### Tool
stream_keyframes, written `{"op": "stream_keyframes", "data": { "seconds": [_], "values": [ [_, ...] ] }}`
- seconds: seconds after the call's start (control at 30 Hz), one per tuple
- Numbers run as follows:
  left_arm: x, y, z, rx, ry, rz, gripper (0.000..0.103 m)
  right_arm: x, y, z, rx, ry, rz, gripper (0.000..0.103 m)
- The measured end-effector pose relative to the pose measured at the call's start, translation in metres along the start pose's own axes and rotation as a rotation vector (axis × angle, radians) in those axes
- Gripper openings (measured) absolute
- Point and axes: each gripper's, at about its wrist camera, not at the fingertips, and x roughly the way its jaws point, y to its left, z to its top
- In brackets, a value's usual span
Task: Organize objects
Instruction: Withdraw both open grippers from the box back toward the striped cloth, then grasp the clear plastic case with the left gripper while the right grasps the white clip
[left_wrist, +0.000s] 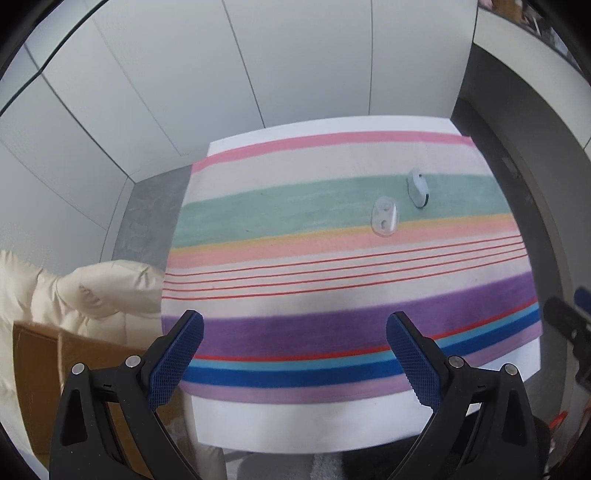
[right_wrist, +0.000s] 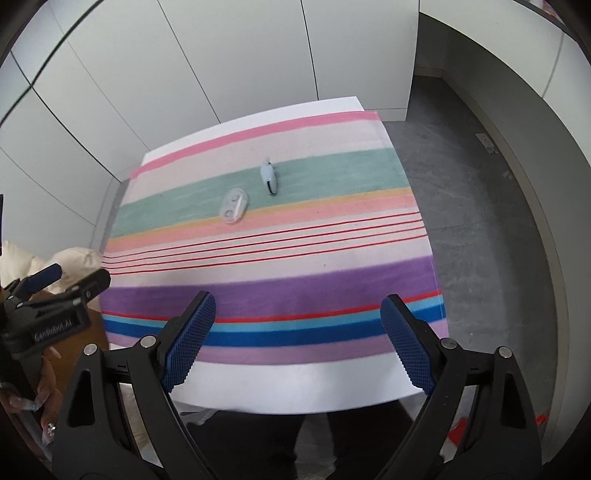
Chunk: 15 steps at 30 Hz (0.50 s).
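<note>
A clear oval case (left_wrist: 385, 216) (right_wrist: 233, 210) lies on the striped cloth (left_wrist: 332, 258) (right_wrist: 295, 258), at the edge of the green band. Just beyond it lies a small pale blue-white device (left_wrist: 418, 187) (right_wrist: 269, 177) with a dark end. My left gripper (left_wrist: 295, 332) hangs open above the near purple and blue stripes, nothing between its blue pads. My right gripper (right_wrist: 298, 314) is open too, over the same near stripes, empty. Both objects sit well ahead of the fingertips. In the right wrist view the left gripper (right_wrist: 62, 284) shows at the left edge, held by a hand (right_wrist: 40, 398).
The cloth covers a white table (right_wrist: 295, 384) with its bare front edge near me. White cabinet panels (left_wrist: 258, 74) stand behind. A cream padded jacket (left_wrist: 92, 291) and a brown cardboard box (left_wrist: 55, 369) sit left of the table. Grey floor (right_wrist: 461, 203) runs to the right.
</note>
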Motion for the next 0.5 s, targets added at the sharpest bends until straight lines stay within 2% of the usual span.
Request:
{"op": "stream_keyframes", "data": {
  "seconds": [0.27, 0.37, 0.5],
  "values": [
    [0.046, -0.003, 0.009, 0.044, -0.018, 0.047, 0.1, 0.056, -0.005, 0.028, 0.004, 0.065, 0.043, 0.093],
    [0.072, 0.001, 0.013, 0.036, 0.006, 0.052, 0.1, 0.078, -0.001, 0.042, -0.014, 0.077, 0.047, 0.093],
    [0.106, 0.009, 0.019, -0.025, 0.057, 0.035, 0.1, 0.109, 0.005, 0.066, -0.044, 0.069, 0.052, 0.093]
  ]
}}
